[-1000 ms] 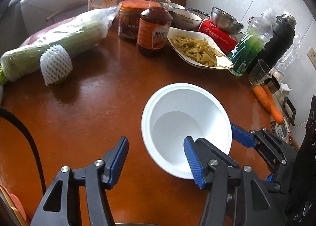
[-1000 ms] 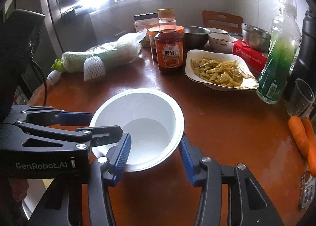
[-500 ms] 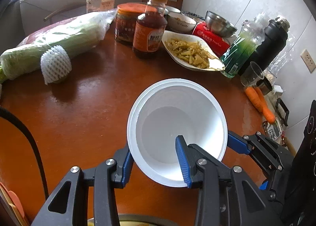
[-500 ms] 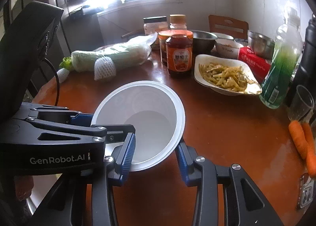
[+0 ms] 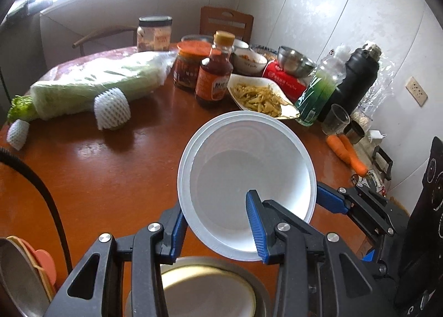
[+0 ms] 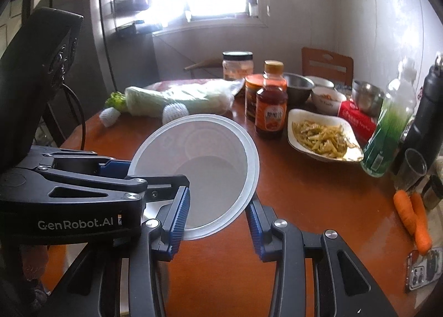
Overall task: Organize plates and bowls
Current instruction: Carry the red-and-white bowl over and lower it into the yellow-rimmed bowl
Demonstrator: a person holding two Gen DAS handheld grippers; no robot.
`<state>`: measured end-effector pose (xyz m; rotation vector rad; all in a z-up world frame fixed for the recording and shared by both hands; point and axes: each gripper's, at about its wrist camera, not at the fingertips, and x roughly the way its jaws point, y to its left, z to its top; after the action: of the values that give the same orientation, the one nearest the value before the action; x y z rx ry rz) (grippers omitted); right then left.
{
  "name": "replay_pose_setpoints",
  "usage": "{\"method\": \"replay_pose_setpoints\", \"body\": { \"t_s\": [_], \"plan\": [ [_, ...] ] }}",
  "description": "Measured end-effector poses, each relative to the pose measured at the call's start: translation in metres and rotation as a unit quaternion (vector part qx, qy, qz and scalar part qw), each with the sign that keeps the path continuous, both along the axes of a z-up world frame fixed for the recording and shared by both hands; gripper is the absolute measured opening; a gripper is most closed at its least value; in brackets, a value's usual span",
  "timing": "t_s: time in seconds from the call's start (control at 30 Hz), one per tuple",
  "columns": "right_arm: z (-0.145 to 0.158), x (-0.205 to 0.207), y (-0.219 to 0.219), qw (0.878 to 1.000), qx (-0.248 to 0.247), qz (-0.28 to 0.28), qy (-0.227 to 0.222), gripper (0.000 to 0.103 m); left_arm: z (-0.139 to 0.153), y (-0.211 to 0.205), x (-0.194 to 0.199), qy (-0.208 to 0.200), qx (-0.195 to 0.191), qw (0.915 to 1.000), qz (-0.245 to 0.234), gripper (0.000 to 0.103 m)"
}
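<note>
A white plastic bowl hangs tilted above the brown table, its mouth turned toward me. My left gripper is shut on the bowl's near wall, one blue pad inside and one outside. In the right wrist view the same bowl sits in my right gripper, which is shut on its lower rim, with the left gripper's black body at its left side. A round metal pot with a pale inside lies right below the left gripper.
A stack of plates shows at the lower left edge. Further back stand a wrapped cabbage, a sauce bottle, a dish of food, a green bottle and a black flask. Carrots lie at the right.
Both grippers closed on the white bowl, which stood flat on the table. They lifted it off the surface and tipped it toward me. The metal pot has come into view below.
</note>
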<state>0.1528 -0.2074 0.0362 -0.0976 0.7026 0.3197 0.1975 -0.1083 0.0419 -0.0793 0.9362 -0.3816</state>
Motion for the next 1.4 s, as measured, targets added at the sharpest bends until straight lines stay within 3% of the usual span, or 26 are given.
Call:
{"method": "replay_pose_setpoints", "body": {
  "t_s": [0.67, 1.4],
  "plan": [
    [0.029, -0.072, 0.039, 0.998, -0.015, 0.034, -0.044, 0.042, 0.027, 0.036, -0.074, -0.049, -0.007, 0.9986, 0.02, 0.041],
    [0.01, -0.108, 0.057, 0.997, -0.033, 0.066, -0.024, 0.042, 0.004, 0.055, -0.115, -0.033, -0.004, 0.999, 0.029, 0.041]
  ]
}}
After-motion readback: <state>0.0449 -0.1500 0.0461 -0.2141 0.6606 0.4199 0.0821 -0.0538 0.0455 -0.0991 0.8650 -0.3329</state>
